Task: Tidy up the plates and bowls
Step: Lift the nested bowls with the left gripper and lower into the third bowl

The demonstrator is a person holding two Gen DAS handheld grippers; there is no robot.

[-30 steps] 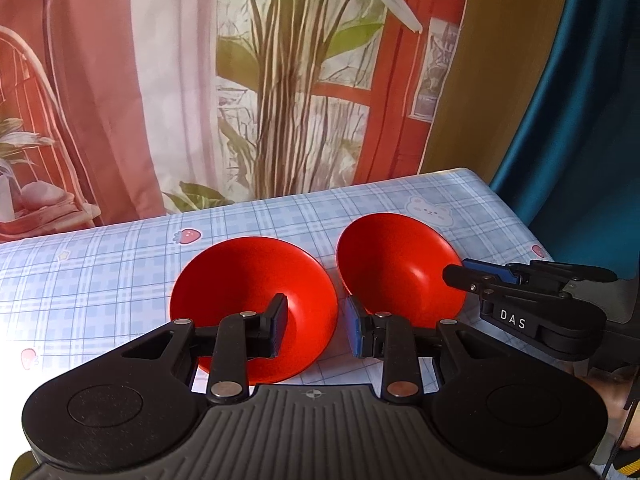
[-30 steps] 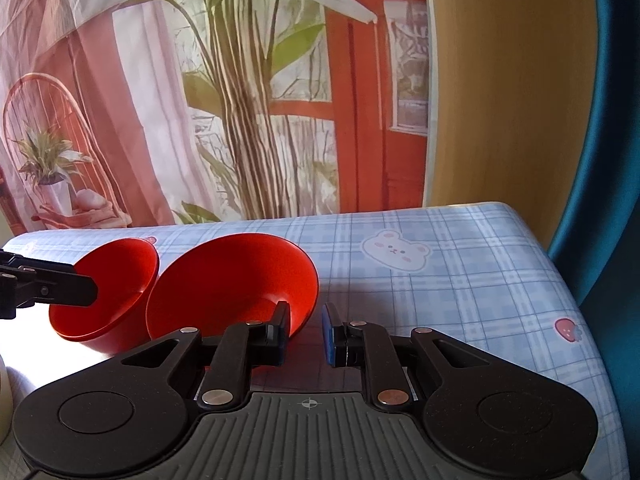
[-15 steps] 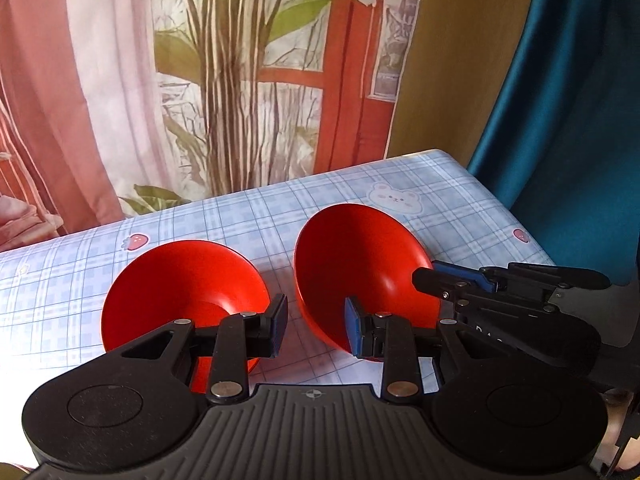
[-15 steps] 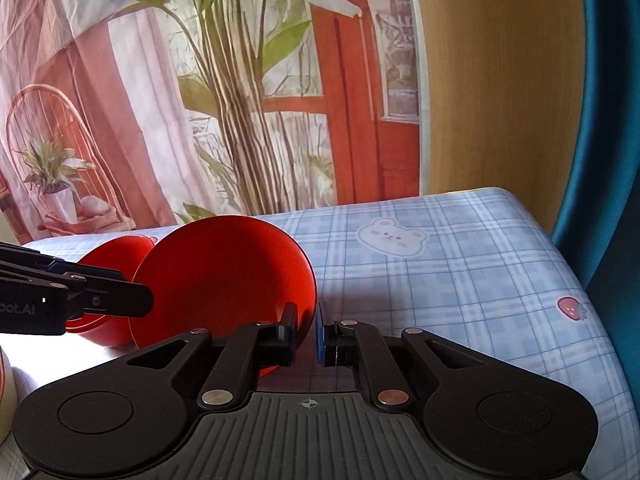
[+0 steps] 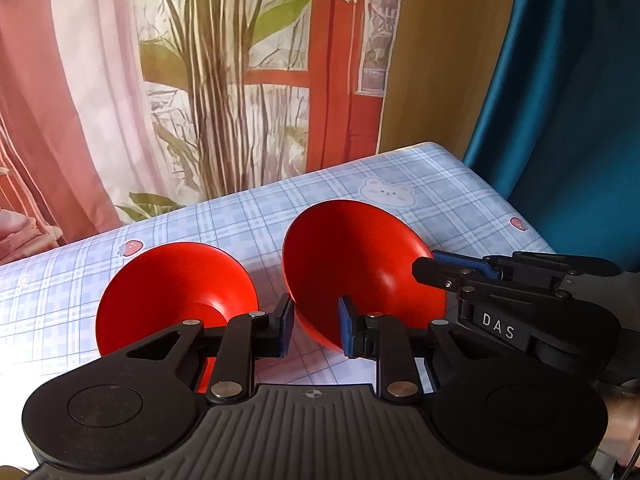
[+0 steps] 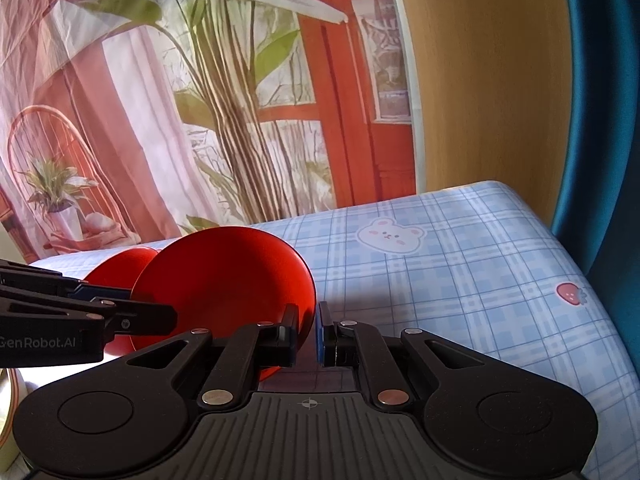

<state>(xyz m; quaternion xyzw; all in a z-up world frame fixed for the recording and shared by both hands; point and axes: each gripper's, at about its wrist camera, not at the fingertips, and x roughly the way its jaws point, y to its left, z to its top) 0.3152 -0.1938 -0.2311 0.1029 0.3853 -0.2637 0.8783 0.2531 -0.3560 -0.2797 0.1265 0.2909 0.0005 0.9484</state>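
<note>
Two red bowls sit side by side on the checked worktop. The right bowl is tipped up, one rim raised. The right tongs are pressed together on its rim at that rim's 3 o'clock. The left tongs have just been closing across the same bowl's rim at 7 o'clock, with the wall between the pads; they look to be pinching it. The left bowl lies free at 9 o'clock of the held one, near but apart.

The step in hand seems to be lifting the right bowl to nest it into the left. Keep both pinches firm, raise it level, clear the neighbour's rim, then lower it centred, so the smooth wall does not slip.
</note>
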